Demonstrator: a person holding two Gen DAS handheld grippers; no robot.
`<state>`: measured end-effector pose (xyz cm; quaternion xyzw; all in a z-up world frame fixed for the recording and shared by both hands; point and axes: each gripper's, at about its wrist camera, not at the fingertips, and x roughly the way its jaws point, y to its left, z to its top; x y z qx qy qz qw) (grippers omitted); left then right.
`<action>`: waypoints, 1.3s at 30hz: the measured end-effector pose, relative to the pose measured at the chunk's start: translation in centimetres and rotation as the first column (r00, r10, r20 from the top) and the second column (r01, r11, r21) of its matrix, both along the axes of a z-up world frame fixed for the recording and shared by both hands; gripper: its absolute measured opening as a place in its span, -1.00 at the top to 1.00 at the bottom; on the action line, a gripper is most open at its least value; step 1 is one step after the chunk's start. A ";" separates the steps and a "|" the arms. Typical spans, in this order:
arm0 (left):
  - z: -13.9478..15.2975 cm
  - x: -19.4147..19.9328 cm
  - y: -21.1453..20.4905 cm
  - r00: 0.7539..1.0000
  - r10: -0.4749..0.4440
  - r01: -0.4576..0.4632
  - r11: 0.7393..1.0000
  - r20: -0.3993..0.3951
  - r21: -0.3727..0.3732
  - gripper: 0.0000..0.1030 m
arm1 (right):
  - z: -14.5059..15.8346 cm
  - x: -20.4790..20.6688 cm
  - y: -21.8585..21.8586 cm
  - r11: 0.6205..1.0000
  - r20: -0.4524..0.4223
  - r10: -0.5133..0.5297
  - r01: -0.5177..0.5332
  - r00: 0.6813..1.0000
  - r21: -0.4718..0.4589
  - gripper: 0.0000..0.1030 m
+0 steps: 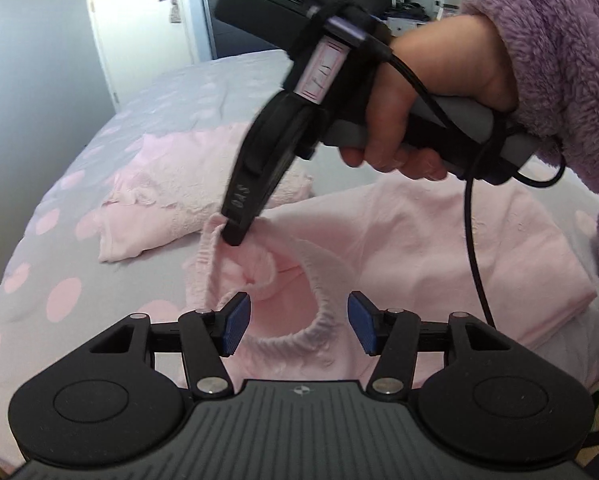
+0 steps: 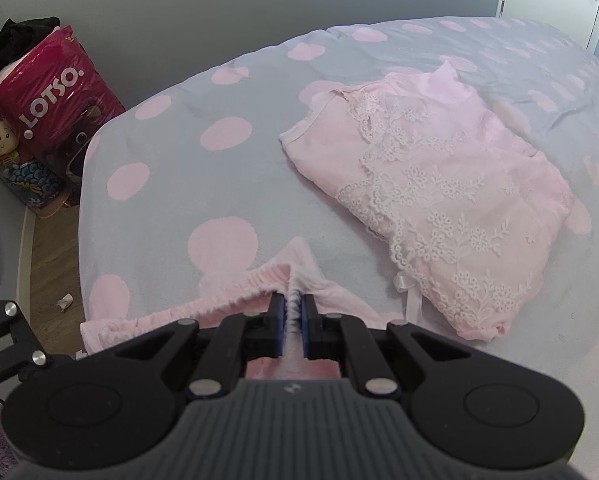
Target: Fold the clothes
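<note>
A pale pink garment [image 1: 419,240] with an elastic waistband [image 1: 287,340] lies on the bed near me. My left gripper [image 1: 299,322] is open, and the near loop of the waistband lies between its blue pads [image 1: 235,322] without being pressed. In the left wrist view a hand [image 1: 439,92] in a purple fleece sleeve holds my right gripper [image 1: 235,236], pointed down onto the far side of the waistband. The right wrist view shows that gripper [image 2: 293,312] shut on the bunched waistband [image 2: 227,300]. A folded pink lace garment [image 2: 439,200] lies beyond it.
The bed cover [image 2: 219,200] is grey with pink dots. The folded lace garment [image 1: 159,200] sits left of the right gripper. A red LOTSO bag [image 2: 51,92] and soft toys stand on the wooden floor [image 2: 51,272] beside the bed. A white door [image 1: 139,20] is at the back.
</note>
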<state>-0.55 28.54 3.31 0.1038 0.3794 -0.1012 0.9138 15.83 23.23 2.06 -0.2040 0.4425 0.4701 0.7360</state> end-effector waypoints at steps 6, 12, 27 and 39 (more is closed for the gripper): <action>-1.7 0.9 1.2 0.987 0.092 -0.089 0.996 -0.131 0.029 0.85 | 0.4 0.0 -0.2 1.000 0.005 0.003 -0.003 1.000 0.004 0.82; -0.7 0.2 5.2 0.938 0.276 -0.305 0.945 -0.209 -0.119 0.94 | 0.2 -0.1 0.7 1.000 0.017 0.005 -0.005 1.000 0.011 0.82; -3.2 0.7 10.0 0.817 0.454 -0.540 0.819 -0.356 -0.194 0.62 | 2.3 -0.4 -3.9 0.983 0.037 -0.059 0.052 0.998 0.176 0.27; 1.2 -1.0 7.8 0.865 0.455 -0.492 0.853 -0.212 -0.175 0.41 | -0.9 -2.9 -16.0 0.976 0.038 -0.195 0.191 0.980 0.105 0.52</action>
